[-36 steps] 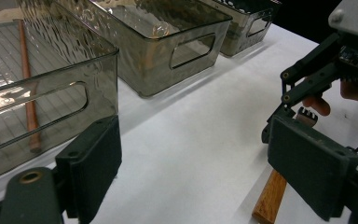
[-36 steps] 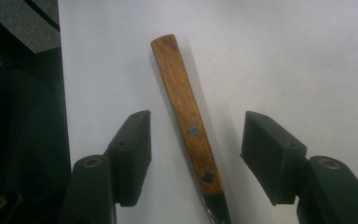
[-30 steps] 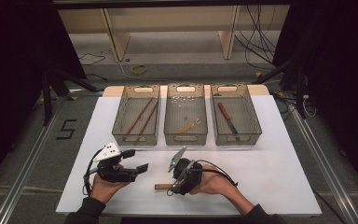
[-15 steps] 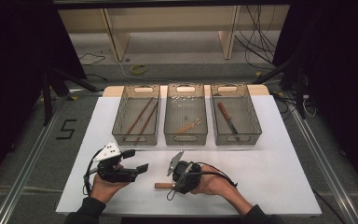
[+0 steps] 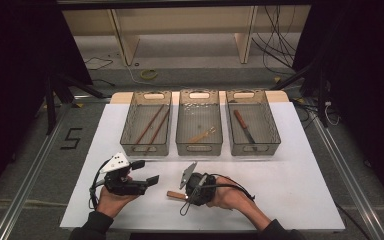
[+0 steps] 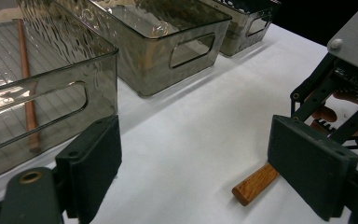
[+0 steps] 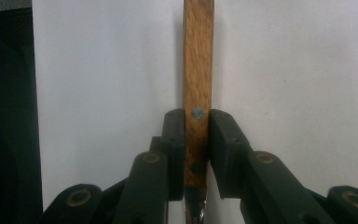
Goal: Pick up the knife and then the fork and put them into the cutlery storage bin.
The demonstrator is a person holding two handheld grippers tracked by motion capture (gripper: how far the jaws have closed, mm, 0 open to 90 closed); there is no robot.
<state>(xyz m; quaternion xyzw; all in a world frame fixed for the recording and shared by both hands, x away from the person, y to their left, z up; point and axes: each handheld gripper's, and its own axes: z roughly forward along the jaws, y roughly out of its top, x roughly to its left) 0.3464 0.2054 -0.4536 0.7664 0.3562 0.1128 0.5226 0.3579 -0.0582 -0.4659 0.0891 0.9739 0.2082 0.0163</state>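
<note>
A knife with a brown wooden handle [image 7: 198, 56] lies flat on the white table near the front edge. My right gripper [image 7: 196, 123] has just been closing its jaws, and its pads now press both sides of the handle near the rivets. A bit of metal blade shows below the pads. From above, the handle [image 5: 174, 194] sticks out to the left of the right gripper [image 5: 185, 196]. My left gripper [image 5: 147, 172] rests in the hand to the left, jaws wide apart and holding nothing. In the left gripper view the handle's end [image 6: 255, 183] lies beyond the left gripper [image 6: 212, 168].
Three clear grey bins stand in a row at the back. The left bin [image 5: 145, 150] holds two brown sticks [image 5: 152, 125], the middle bin [image 5: 199, 148] a pale utensil [image 5: 202, 135], the right bin [image 5: 256, 149] a wooden-handled knife [image 5: 244, 127]. White table [image 5: 290, 180] spreads to the right.
</note>
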